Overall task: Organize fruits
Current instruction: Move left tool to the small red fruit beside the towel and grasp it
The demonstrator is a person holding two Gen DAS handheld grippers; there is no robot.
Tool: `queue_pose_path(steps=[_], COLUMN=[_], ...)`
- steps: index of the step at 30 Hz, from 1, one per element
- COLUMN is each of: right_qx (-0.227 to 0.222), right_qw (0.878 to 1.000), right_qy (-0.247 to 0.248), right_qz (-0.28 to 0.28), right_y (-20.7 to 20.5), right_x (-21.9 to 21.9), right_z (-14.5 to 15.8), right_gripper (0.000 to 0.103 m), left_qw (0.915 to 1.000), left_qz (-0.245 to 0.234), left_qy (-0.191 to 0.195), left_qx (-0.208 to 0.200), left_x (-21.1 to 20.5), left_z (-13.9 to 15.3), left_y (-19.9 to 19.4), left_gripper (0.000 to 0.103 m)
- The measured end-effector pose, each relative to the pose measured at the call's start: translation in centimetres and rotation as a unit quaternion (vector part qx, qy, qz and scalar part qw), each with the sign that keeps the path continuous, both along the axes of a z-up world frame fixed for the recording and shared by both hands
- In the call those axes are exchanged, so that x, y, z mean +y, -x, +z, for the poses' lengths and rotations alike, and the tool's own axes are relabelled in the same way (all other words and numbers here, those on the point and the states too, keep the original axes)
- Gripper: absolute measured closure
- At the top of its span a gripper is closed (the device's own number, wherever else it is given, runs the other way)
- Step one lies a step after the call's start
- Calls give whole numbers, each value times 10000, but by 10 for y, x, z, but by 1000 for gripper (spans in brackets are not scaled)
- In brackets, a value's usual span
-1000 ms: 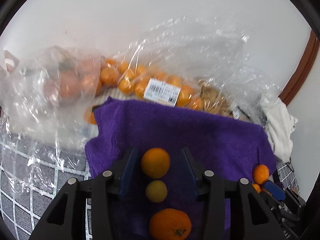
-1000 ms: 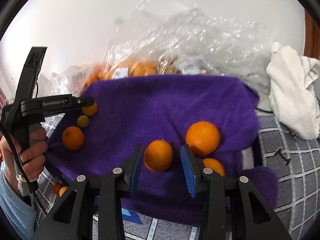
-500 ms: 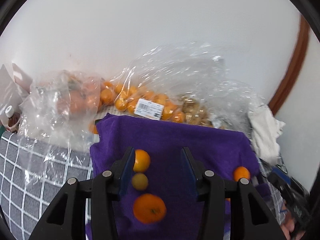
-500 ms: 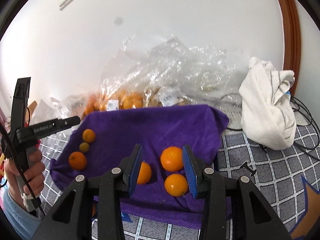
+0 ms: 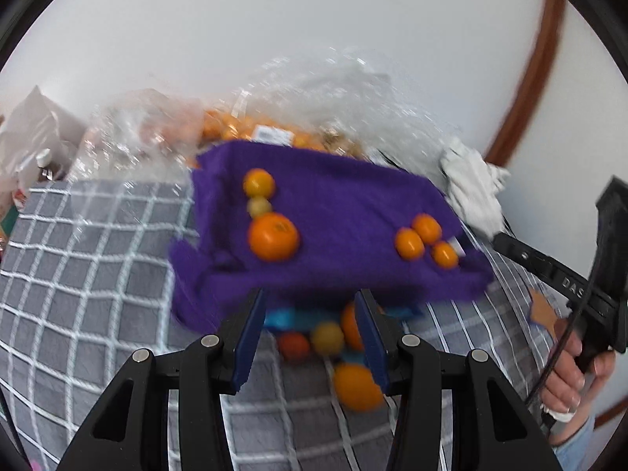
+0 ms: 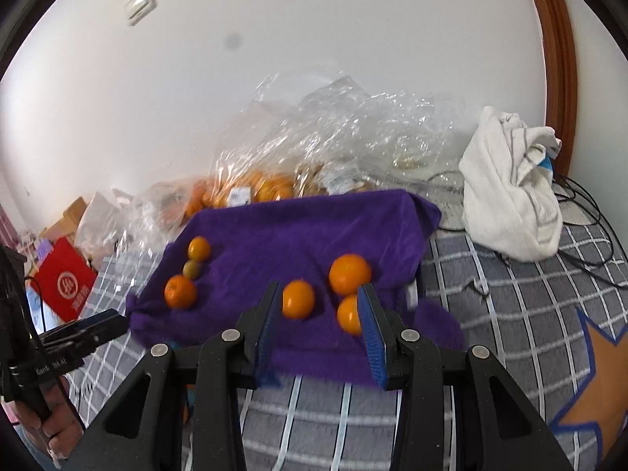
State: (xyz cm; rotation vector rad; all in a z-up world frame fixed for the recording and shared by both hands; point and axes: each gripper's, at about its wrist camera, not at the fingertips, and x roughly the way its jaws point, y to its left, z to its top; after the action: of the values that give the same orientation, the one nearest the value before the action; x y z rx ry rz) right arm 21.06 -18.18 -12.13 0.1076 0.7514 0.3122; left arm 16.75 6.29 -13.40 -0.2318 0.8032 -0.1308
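A purple towel (image 5: 333,212) (image 6: 298,231) lies on a grey checked blanket. On its left stand two oranges and a small yellow-green fruit (image 5: 259,206) (image 6: 192,269) in a row. On its right sit three oranges (image 5: 410,243) (image 6: 298,299). In front of the towel lie several loose fruits (image 5: 327,337), with one orange (image 5: 357,386) nearest. My left gripper (image 5: 310,337) is open and empty above these loose fruits. My right gripper (image 6: 318,329) is open and empty, pulled back from the towel's front edge.
Clear plastic bags of oranges (image 5: 251,133) (image 6: 251,188) lie behind the towel by the white wall. A white cloth (image 6: 510,204) and cables lie at the right. A red box (image 6: 62,284) and clutter sit at the left.
Both grippers have drawn back and up from the towel. The whole towel and the loose fruits in front of it have come into view.
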Motion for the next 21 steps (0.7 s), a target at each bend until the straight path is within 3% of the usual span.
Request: queue_pose_path(steps=[5, 8, 13, 21], right_qx=[179, 309, 436, 608], right_qw=[9994, 9983, 9965, 9959], right_qy=[125, 222, 299, 177], right_qz=[253, 448, 641, 639], right_y=[26, 34, 36, 30], right_x=[13, 27, 44, 49], right_z=[-17, -29, -40, -52], right_gripper=[63, 70, 70, 70], left_qw=[9998, 9995, 9987, 9988], left_qz=[14, 129, 190, 306], left_qy=[53, 146, 208, 173], left_qx=[201, 254, 435, 343], left_x=[-7, -1, 6, 28], left_z=[-23, -33, -51, -44], left_y=[7, 4, -4, 3], left_gripper=[60, 64, 80, 81])
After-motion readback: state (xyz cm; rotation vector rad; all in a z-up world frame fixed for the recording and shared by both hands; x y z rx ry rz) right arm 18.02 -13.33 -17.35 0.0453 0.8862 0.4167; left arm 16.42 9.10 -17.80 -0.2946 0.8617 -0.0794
